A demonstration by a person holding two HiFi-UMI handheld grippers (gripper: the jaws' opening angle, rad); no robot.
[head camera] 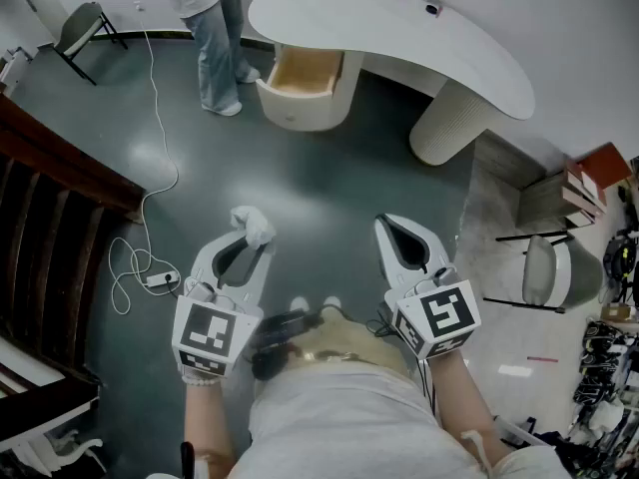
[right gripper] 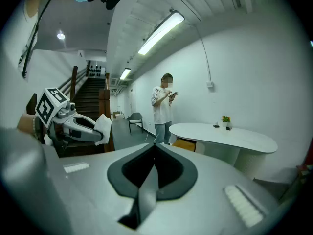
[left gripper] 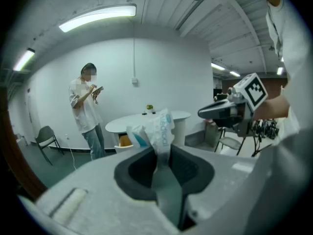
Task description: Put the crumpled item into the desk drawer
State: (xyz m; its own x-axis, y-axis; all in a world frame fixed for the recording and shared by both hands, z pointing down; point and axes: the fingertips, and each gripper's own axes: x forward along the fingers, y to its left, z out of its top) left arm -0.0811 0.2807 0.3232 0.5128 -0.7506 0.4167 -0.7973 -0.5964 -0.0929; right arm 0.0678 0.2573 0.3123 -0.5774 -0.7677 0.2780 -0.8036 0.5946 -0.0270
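Carrying a crumpled item point(head camera: 252, 224), a white wrapper with blue print, the left gripper point(head camera: 249, 236) has its jaws clenched on the wrapper's lower part, well short of the desk point(head camera: 399, 38). The bulk of the wad stands free above the jaw tips. The right gripper point(head camera: 397, 230) hangs alongside, equally far from the desk, its jaws pressed together on nothing. The drawer point(head camera: 305, 73) stands pulled out at the desk's rounded end, its wooden inside open to view and apparently bare. A bystander point(head camera: 215, 28) stands just beside that end of the desk, and a cable point(head camera: 152, 118) trails over the floor on the bystander's side. The step in hand is judged to be the carry across the open floor toward the desk. Done well, it would call for a firm grip, since only a thin pinch of the wrapper is held. The approach should come to the drawer's open front, clear of the bystander and the cable. The wad should be low over the drawer's middle before the jaws let go, so the light wrapper cannot drift past the rim.
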